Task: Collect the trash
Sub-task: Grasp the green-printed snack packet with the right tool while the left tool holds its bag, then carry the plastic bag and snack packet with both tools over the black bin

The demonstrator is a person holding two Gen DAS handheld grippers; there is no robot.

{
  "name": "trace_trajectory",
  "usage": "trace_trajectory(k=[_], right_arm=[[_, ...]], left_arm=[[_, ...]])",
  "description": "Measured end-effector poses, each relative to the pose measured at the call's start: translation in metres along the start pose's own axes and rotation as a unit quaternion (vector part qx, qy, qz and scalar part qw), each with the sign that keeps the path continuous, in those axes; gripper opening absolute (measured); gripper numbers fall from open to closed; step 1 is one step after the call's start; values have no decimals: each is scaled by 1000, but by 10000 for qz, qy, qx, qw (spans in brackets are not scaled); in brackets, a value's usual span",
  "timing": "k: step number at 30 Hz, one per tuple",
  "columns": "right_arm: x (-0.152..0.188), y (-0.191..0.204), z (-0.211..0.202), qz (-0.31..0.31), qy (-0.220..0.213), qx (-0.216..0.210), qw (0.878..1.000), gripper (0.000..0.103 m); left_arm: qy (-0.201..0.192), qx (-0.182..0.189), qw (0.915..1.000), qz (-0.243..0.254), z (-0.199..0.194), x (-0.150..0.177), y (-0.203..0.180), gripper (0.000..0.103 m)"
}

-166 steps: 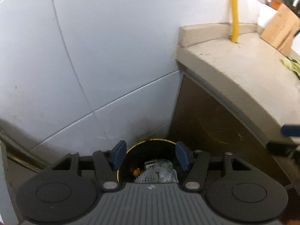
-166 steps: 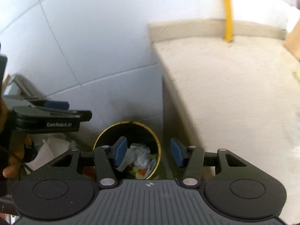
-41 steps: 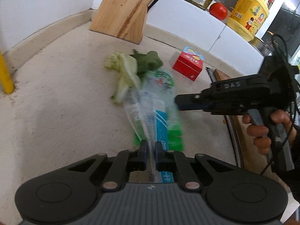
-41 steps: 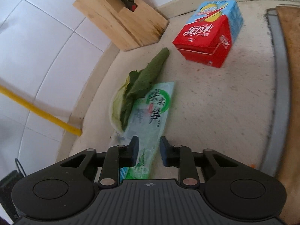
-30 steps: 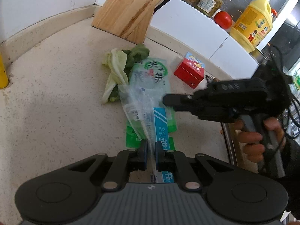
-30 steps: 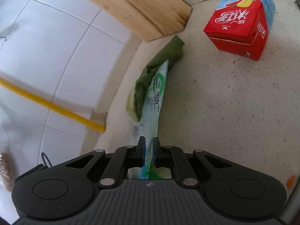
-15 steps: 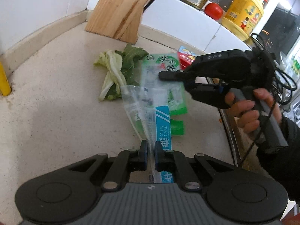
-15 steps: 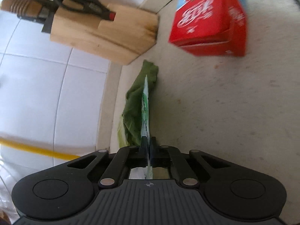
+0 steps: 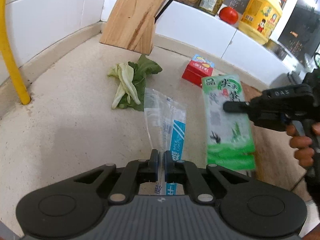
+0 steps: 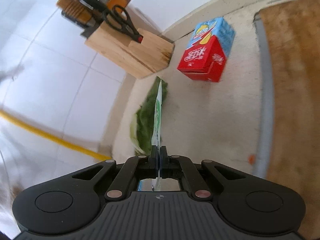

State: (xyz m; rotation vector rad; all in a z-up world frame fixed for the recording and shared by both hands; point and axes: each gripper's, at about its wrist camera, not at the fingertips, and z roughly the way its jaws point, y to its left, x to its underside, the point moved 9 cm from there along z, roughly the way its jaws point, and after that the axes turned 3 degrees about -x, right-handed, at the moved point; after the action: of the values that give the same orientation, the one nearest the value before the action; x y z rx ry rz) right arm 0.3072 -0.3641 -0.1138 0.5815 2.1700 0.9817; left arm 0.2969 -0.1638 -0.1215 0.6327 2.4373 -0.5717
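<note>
My left gripper is shut on a clear plastic wrapper with a blue stripe, which hangs just above the beige counter. To its right, a person's hand holds my right gripper, shut on a green printed packet lifted off the counter. In the right wrist view that gripper pinches the green packet edge-on. Limp green vegetable leaves lie on the counter near the knife block; they also show behind the packet, leaves.
A wooden knife block with scissors stands at the back wall. A red and blue carton sits on the counter. A yellow pipe rises at the left. Jars, a tomato and a yellow oil bottle line the ledge.
The right gripper closed on the green packet and lifted it up and to the right, off the counter. The left gripper rose slightly with the clear wrapper.
</note>
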Motion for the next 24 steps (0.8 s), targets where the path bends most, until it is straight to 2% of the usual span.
trace_trajectory(k=[2,4,6,11,13,15,17,19,20,21,22,23,24], right_arm=[[9,-6,-2,-57,150,52,9999,2],[15,-12,-1,-95,255,103,9996,2],[20,-17,-1,-38,322,81,9994,2],[27,-22,-2,-47,451,4,9990,3],[29,-23,-4,-63,487,-32,9988,3],[31,-22,-6,-155,520,-25,9985,3],[34,-23,-6,-196,578,-42,9981,3],[36,-24,-5,-207,622,-89,9978,3],[37,-24,-5,-208,654,-112,9976,3],[38,-24,-5,-215,686,-137,9973,3],[39,-24,-6,-235,699,-152,9972,3],[39,-23,-7,-254,714,-188,9969,3],[39,-22,-8,-265,726,-228,9968,3]], left_arm=[[84,-168,9995,254,7,4,-6,4],[186,-350,9985,382,12,8,-6,14],[164,-421,9980,439,17,10,-7,36],[223,-748,9950,622,23,9,-14,45],[270,-824,9942,629,23,12,-15,53],[275,-956,9929,646,22,16,-17,66],[237,-1204,9892,802,24,20,-23,70],[262,-1221,9899,675,24,20,-27,61],[267,-1234,9900,633,24,18,-28,45],[268,-1230,9900,635,23,17,-31,25],[319,-1195,9906,586,22,17,-34,18],[362,-1204,9906,535,21,17,-35,6],[382,-1317,9891,542,20,17,-37,4]])
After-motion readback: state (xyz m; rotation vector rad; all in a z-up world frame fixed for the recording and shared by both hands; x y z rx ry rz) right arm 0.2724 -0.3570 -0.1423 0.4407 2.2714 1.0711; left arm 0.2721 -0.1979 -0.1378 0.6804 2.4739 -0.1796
